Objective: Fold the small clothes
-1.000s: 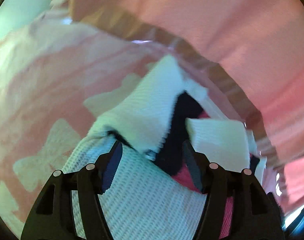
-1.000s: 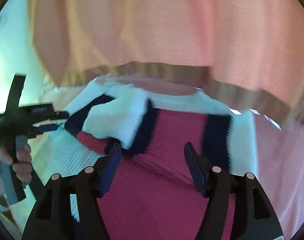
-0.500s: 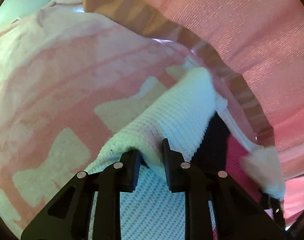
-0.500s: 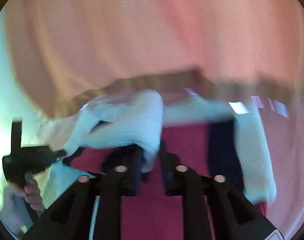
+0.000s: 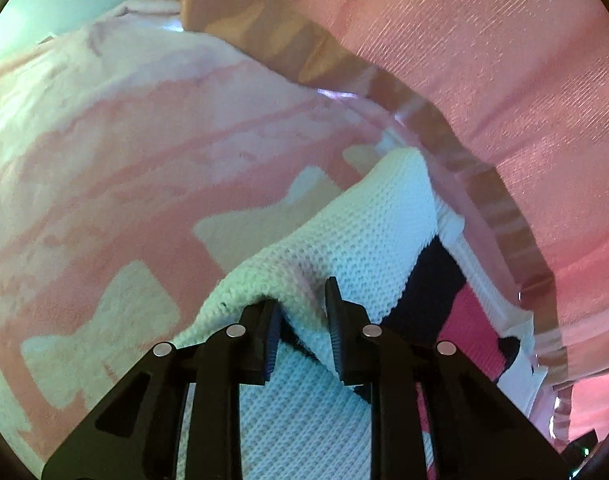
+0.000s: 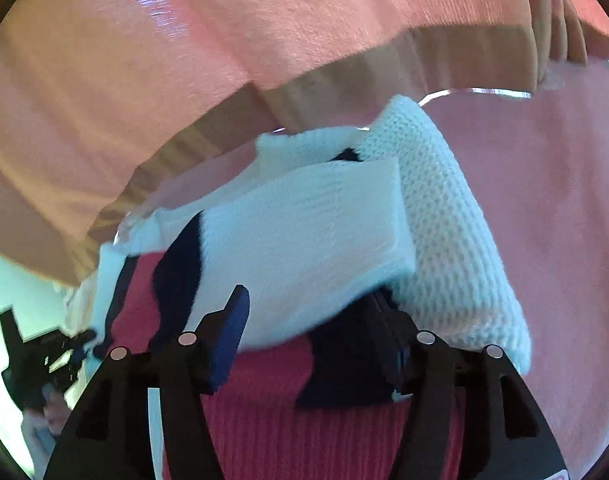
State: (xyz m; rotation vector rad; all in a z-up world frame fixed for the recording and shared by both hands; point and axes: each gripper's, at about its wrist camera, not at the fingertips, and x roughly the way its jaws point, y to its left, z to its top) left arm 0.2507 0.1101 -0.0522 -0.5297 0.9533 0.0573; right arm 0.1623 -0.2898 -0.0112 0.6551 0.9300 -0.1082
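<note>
A small knit sweater (image 5: 368, 232), white with navy bands and a red body (image 6: 304, 420), lies on a pink blanket (image 5: 124, 160). My left gripper (image 5: 302, 320) is shut on a raised fold of its white knit at the sweater's edge. In the right wrist view a white ribbed sleeve (image 6: 304, 236) with a navy band lies folded across the red body. My right gripper (image 6: 312, 336) sits just in front of it, its jaws opening and the pads clear of the cloth. The left gripper (image 6: 44, 360) and the hand holding it show at the lower left.
The pink blanket has white bow shapes (image 5: 116, 320) and spreads left of the sweater. A pink drape (image 5: 484, 60) with a tan ribbed hem (image 6: 344, 84) hangs close behind the sweater, along its far edge. More plain pink cloth (image 6: 544, 200) lies to the right.
My left gripper went from open to shut on the white knit fold. My right gripper closed on the sleeve, carried it across the red body while rolling, and its jaws now stand apart.
</note>
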